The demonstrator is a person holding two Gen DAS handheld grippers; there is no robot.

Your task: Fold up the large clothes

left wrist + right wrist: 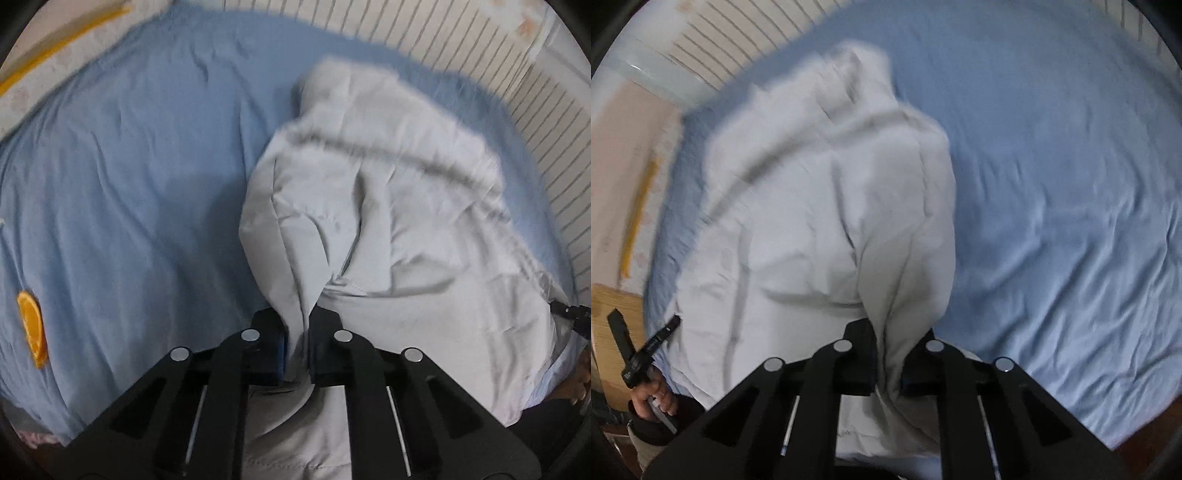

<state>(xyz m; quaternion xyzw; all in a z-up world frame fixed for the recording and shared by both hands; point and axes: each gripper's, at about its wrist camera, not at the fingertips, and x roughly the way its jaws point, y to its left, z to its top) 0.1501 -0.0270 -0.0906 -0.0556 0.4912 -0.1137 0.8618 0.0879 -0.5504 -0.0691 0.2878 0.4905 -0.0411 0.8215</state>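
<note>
Left wrist view: left gripper pinched on a bunched edge of the pale grey garment, heaped from centre toward 2 o'clock on the blue sheet.

Right wrist view: right gripper clamped likewise on cloth; garment toward 11 o'clock. Best lifted evenly, kept taut.

I see a bed under a wrinkled light blue sheet. A pale grey garment lies crumpled on it toward the slatted edge, its near end raised off the sheet. An orange patch shows near the bed's opposite edge.
</note>
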